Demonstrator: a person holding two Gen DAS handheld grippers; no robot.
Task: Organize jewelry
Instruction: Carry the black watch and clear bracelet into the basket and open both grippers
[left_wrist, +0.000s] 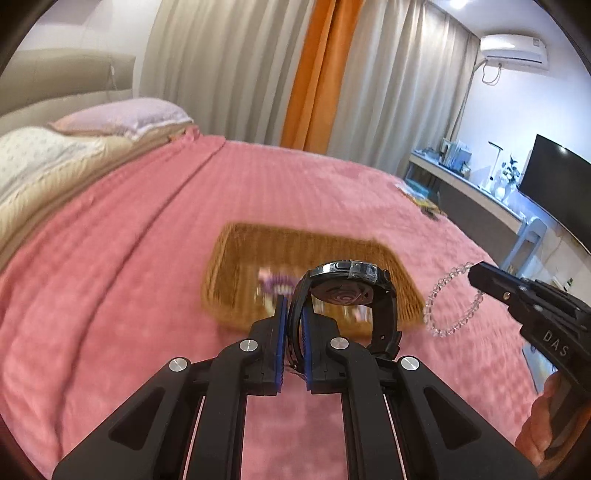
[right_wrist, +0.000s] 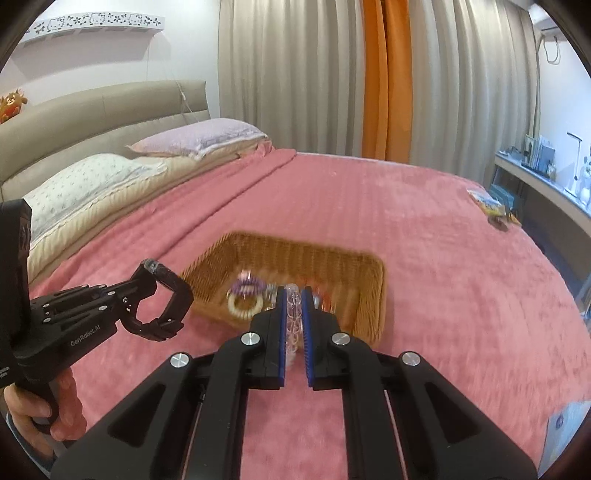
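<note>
My left gripper is shut on the strap of a black wristwatch, which hangs above the pink bedspread with its face tilted up. My right gripper is shut on a clear beaded bracelet; from the left wrist view the same bracelet dangles as a loop from the right gripper. In the right wrist view the left gripper holds the watch at the left. A woven wicker basket lies on the bed ahead of both, with a purple scrunchie, a pale ring bracelet and other blurred pieces inside.
The pink bedspread covers the whole bed. Pillows and a beige headboard lie at the far left. A small packet sits near the bed's far right edge. A desk with a dark monitor stands at the right, curtains behind.
</note>
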